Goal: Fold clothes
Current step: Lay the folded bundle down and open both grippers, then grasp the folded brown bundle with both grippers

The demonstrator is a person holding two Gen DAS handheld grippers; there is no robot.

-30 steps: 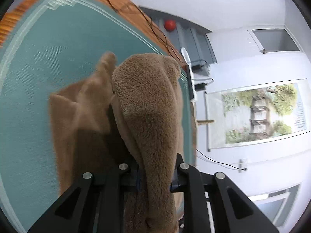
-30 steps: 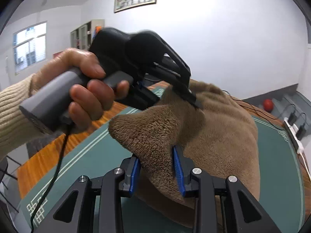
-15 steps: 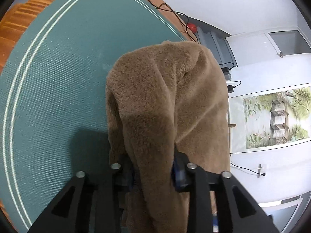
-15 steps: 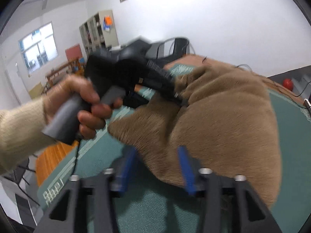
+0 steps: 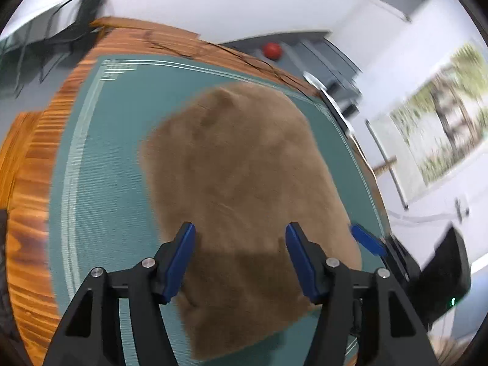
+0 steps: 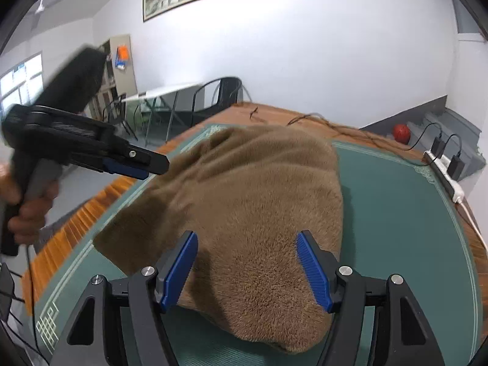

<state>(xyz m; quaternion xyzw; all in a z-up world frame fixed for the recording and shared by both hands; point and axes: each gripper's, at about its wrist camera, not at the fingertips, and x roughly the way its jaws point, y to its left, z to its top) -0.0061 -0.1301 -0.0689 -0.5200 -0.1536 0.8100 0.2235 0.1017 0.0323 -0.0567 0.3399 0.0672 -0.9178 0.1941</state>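
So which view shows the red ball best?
The right wrist view: the ball is sharp on the floor past the table, beside the grey step. The left wrist view shows it too, but blurred.

**Occlusions and blur, both wrist views**

Left wrist view is motion-blurred: the brown fleece garment (image 5: pixel 244 189) has soft edges, and the wall painting (image 5: pixel 439 122) right of it is smeared, detail unreadable. The garment's near edge is hidden behind the left gripper (image 5: pixel 241 259). The right gripper (image 5: pixel 396 262), right of the garment, is mostly hidden or cut off; one blue pad (image 5: pixel 366 241) shows. Right wrist view: the hand (image 6: pixel 27 213) left of the garment is blurred and clipped by the frame. The garment covers the green mat (image 6: pixel 411 228) beneath it.
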